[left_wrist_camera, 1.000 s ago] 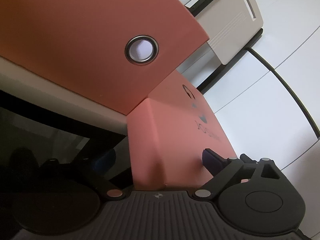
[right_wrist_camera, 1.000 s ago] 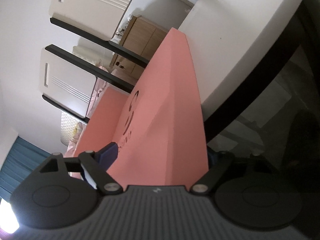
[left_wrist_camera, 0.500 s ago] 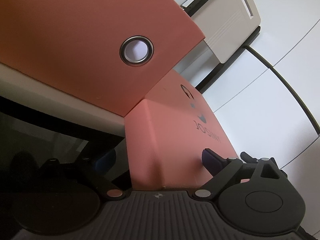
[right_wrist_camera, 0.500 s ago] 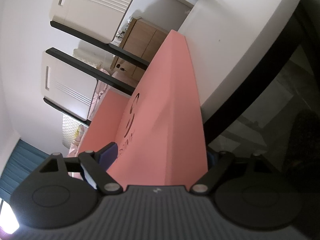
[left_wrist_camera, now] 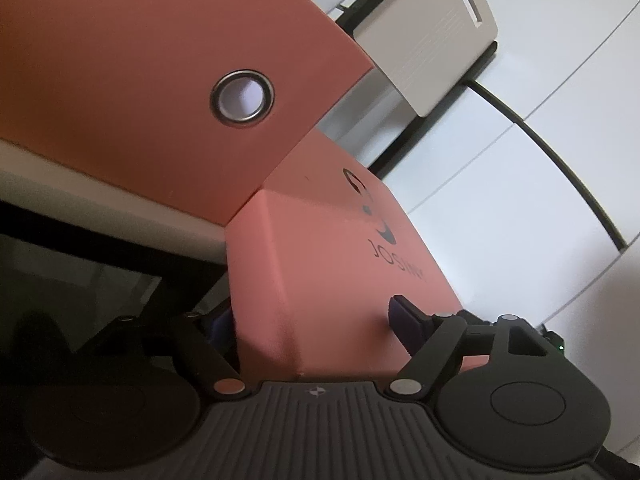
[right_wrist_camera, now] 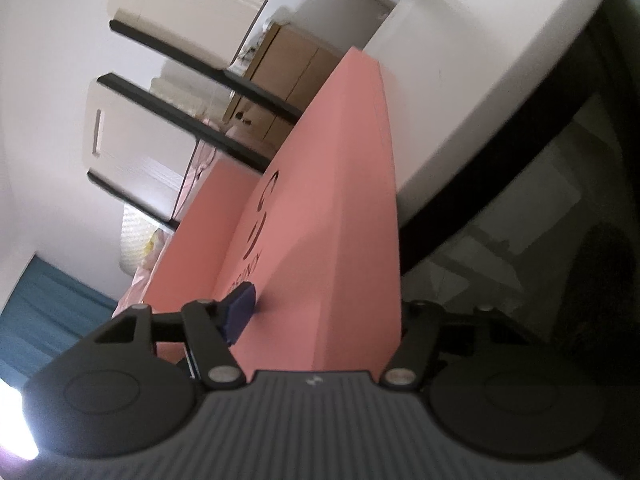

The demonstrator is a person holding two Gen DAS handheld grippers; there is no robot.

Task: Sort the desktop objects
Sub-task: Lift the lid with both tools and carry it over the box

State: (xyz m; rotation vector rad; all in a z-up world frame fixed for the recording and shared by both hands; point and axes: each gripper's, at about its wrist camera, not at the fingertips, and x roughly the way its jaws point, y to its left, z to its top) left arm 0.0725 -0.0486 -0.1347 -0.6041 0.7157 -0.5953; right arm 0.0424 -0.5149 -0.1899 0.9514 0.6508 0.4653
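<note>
Left wrist view: left gripper clamped across one end of a pink box; the blue pad of one finger presses the printed top face, the other finger sits under the box in shadow, only part seen.
Right wrist view: right gripper clamped on the same pink box at its other end; one blue pad flat on the logo face, the opposite finger hidden below the box.
Box position: held between both grippers, at the edge of a white desk. Cannot tell if its far part touches the desktop.
Neighbour: second pink piece, a pink panel with a metal eyelet, sits above and just beside the box corner in the left view. Touching or not: cannot tell.
Risk 1: grips are near the box ends only, on smooth card; uneven motion of the two hands could twist the box and let a pad slide.
Risk 2: box corner could catch the eyelet panel and push it along the desk.
Risk 3: lower fingers run close to the dark desk edge; a knock there could loosen the hold.
Risk 4: hard squeeze could dent the card wall.
Stage: carrying or placing, pictures fit both.
</note>
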